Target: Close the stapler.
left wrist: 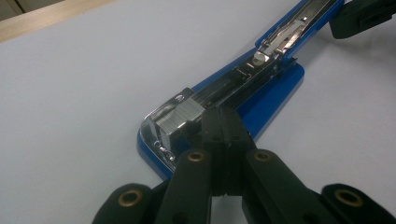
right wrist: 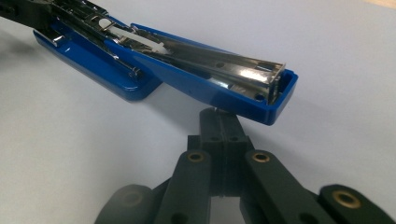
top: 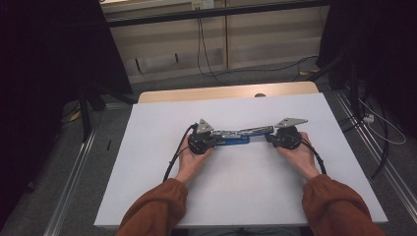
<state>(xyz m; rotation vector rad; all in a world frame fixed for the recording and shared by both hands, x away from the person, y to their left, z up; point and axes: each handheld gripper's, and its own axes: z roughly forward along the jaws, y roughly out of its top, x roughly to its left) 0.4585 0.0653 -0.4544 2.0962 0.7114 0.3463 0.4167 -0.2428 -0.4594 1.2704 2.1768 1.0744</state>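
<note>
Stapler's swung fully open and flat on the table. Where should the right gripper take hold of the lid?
Grip the blue lid across its narrow width near the free end, coming in from that end. It sits raised off the white table, leaving room underneath. The right gripper, jaws shut, must open first.

Rust-orange sleeves (top: 157, 209); black claws (left wrist: 223, 126) (brass rivets).

White tabletop (top: 246, 196) on wood table, grey floor (top: 44, 196), beige wall panels (top: 265, 39) behind, black curtains (top: 44, 49) flanking, cables (top: 206, 54) dangled.
</note>
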